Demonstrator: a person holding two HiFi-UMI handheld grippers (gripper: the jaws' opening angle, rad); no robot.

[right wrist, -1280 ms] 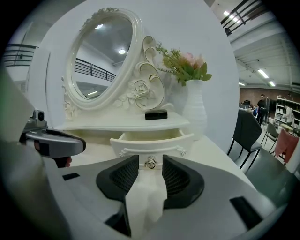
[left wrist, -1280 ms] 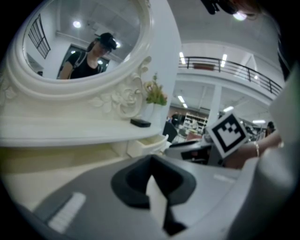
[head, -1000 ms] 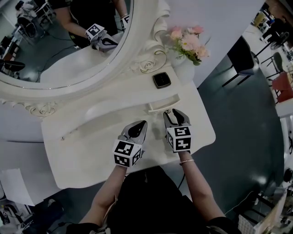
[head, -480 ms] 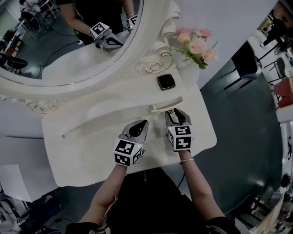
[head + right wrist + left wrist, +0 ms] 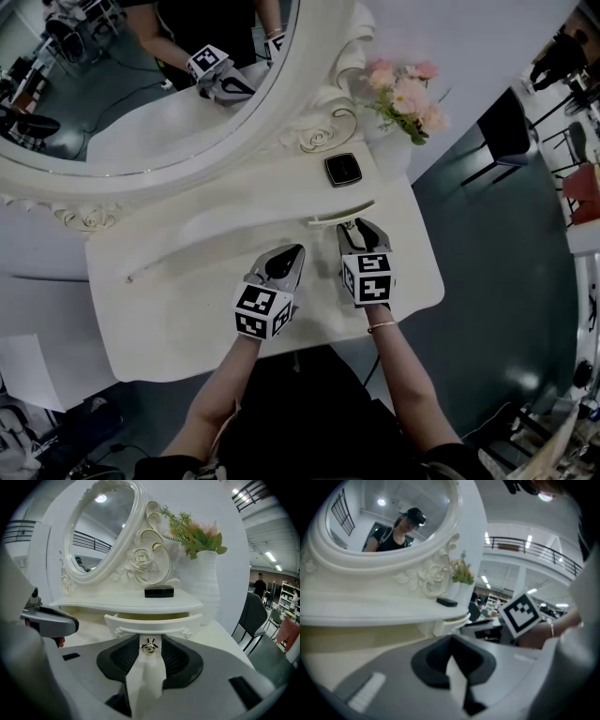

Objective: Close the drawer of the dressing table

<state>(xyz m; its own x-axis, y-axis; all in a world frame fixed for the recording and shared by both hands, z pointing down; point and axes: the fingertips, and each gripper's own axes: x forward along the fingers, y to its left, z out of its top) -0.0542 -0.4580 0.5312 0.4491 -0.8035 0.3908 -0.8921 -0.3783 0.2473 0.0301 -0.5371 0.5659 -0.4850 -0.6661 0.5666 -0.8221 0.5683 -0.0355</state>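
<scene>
The white dressing table has a small drawer under its raised shelf, standing only slightly out. In the right gripper view the drawer front shows a narrow gap above it. Its gold knob sits between the jaws of my right gripper, which is shut on it. In the head view the right gripper is right against the drawer front. My left gripper hovers over the tabletop just left of it, shut and holding nothing.
A black compact case lies on the shelf above the drawer. A white vase of pink flowers stands at the back right. The oval mirror fills the back left. The table's right edge is close to my right hand.
The drawer has slid in under the shelf, so less of its inside shows. My right gripper moved forward with it. The left gripper has barely moved.
</scene>
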